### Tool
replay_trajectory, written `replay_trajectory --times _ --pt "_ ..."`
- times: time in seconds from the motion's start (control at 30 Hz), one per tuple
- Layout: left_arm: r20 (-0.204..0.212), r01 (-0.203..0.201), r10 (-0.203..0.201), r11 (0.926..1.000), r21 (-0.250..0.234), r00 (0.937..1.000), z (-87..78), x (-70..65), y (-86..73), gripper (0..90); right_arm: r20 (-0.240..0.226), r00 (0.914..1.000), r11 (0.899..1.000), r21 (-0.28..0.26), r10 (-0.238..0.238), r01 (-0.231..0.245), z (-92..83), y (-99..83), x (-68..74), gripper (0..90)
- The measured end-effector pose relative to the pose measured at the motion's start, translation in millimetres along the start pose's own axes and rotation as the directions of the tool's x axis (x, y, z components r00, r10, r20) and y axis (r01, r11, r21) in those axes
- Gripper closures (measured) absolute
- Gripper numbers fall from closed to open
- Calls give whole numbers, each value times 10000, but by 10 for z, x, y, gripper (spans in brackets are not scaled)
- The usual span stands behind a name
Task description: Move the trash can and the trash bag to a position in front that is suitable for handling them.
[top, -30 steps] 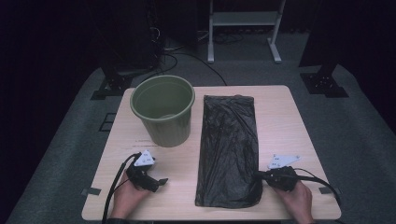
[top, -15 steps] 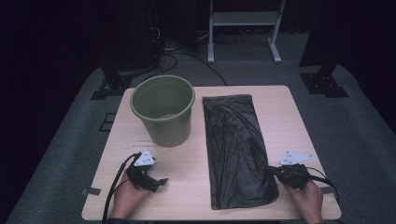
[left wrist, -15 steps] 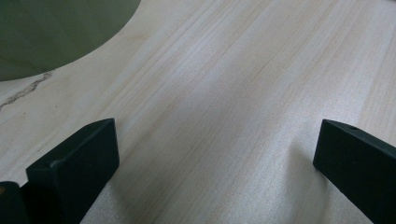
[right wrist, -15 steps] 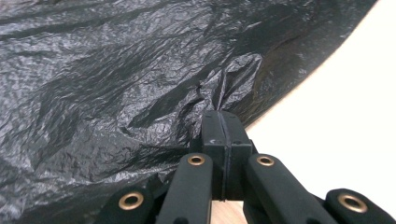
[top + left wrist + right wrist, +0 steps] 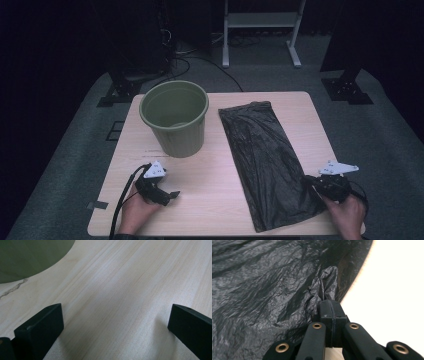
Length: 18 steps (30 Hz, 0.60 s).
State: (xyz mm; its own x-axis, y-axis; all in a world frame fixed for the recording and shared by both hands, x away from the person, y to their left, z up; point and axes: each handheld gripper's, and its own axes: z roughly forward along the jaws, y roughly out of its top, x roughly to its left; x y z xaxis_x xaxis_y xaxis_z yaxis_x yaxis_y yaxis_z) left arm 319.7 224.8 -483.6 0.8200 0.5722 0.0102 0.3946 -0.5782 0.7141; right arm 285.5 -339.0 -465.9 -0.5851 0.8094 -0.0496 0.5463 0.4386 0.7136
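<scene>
Bucket stands open beside bag pinched by right gripper.

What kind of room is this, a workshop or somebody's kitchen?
Probably a lab or recording studio rather than a home: a bare wooden table on grey carpet, dark surroundings, cables and black equipment stands behind it, and a white metal frame at the back.

The right claw pinches the black bag's near corner beside a green bucket.
</scene>
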Motion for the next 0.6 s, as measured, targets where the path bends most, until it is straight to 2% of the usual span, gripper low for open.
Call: replay_trajectory --times 0.1,0.13,0.23,0.33,0.37,0.43,0.47,0.53,0.6 --pt "1 -5 5 10000 5 10000 0 1 0 0 158 9999 9999 159 50 -52 -40 -57 -54 897" --pt "1 0 0 10000 0 10000 0 0 0 0 370 9993 9994 309 112 -124 -75 -106 -96 896" --pt "3 -5 5 10000 6 10000 0 1 0 0 613 9977 9984 473 272 -302 -111 -169 -160 893" --pt "2 -4 4 10000 4 10000 0 1 0 0 610 9975 9984 423 356 -382 -128 -194 -190 867" --pt "0 -5 5 10000 5 10000 0 1 0 0 680 9967 9984 321 437 -460 -149 -197 -202 788" --pt "1 -11 11 10000 6 10000 0 1 0 0 684 9966 9985 272 460 -480 -157 -189 -201 756" --pt "3 0 0 10000 0 10000 0 0 0 0 693 9965 9987 209 458 -473 -172 -152 -181 616" --pt "3 -6 6 10000 7 10000 0 1 1 0 627 9966 9982 207 541 -555 -181 -103 -151 555" --pt "8 -18 18 10000 7 10000 1 2 1 0 613 9972 9991 44 430 -433 -192 -34 -103 451"
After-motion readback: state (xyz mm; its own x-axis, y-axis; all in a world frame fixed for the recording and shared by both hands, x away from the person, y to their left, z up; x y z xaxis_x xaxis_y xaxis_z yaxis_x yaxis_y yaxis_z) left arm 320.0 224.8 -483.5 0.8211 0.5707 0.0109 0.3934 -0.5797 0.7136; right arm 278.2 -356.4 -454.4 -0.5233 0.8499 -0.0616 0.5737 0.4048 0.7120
